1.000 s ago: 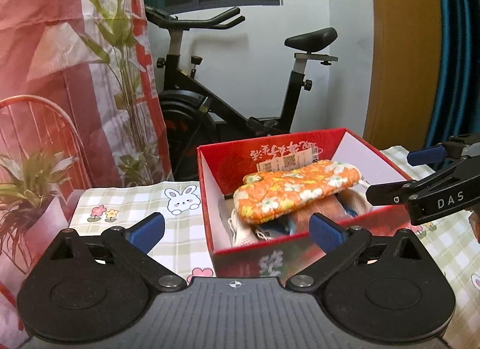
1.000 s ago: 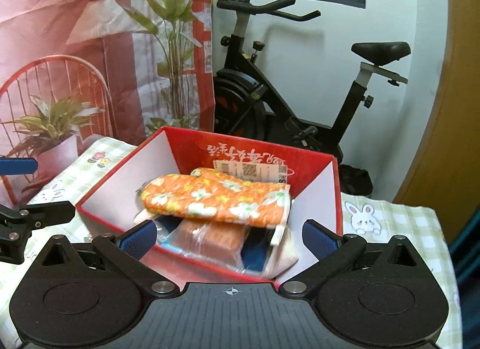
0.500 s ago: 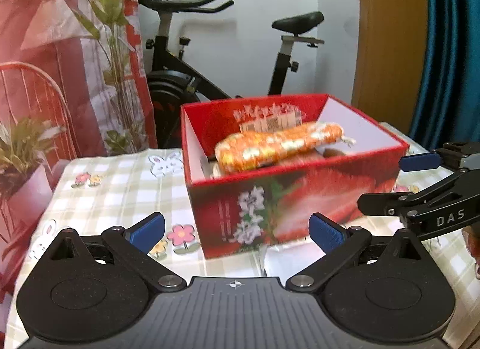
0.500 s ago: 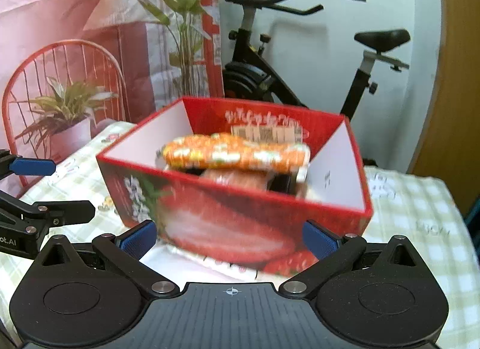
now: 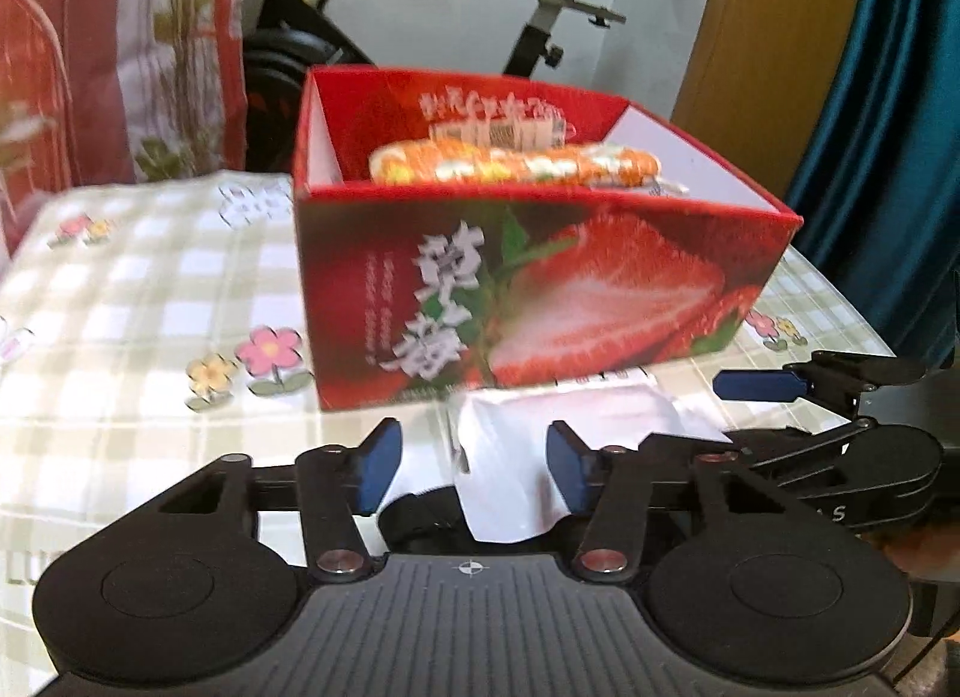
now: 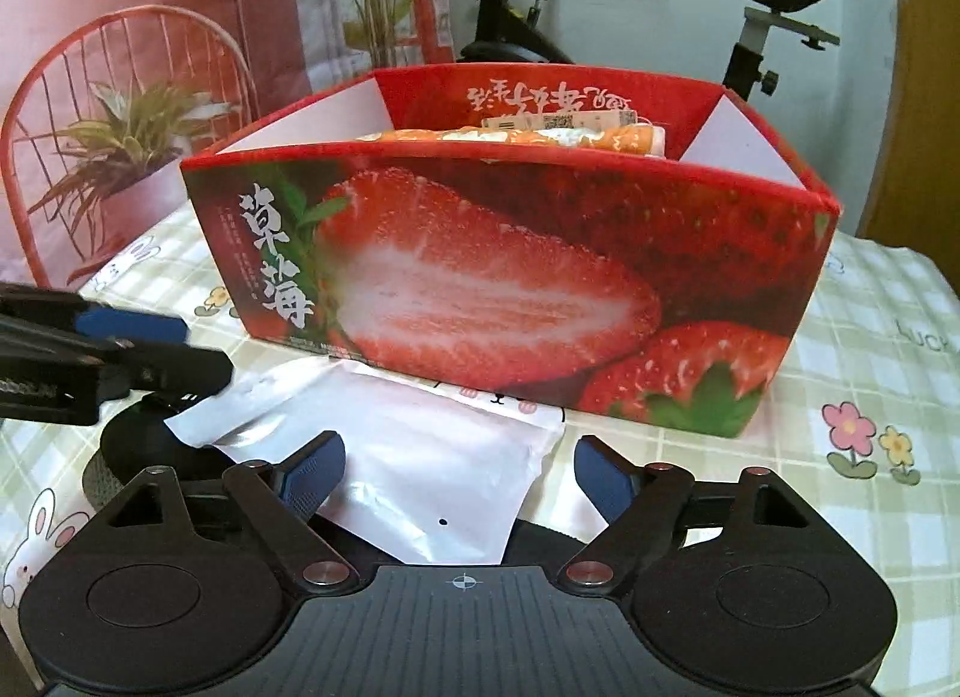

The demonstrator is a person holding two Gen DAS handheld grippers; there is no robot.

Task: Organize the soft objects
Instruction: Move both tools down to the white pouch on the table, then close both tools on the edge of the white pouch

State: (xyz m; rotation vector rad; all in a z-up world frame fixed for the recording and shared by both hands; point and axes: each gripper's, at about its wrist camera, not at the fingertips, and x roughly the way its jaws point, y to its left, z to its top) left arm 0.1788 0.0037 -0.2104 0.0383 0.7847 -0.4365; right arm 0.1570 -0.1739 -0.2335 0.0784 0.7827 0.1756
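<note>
Two grippers, left (image 5: 471, 472) and right (image 6: 459, 475), fingers closing around white pouch (image 6: 414, 469) near strawberry box (image 6: 510, 277), not yet gripping.

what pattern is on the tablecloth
Pale green-and-white checks with flowers and bunnies on the tablecloth; right wrist view.

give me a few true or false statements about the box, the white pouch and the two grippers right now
1. The strawberry box stands on the checked tablecloth. True.
2. The white pouch lies inside the box. False: it lies on the cloth in front of the box.
3. An orange flowered cloth item shows above the box rim. True.
4. The left gripper is clamped on the box wall. False: its jaws are closing with the pouch's edge between them, short of the box.
5. The right gripper is empty-handed with nothing between its fingers. False: the pouch lies between its closing jaws.
</note>
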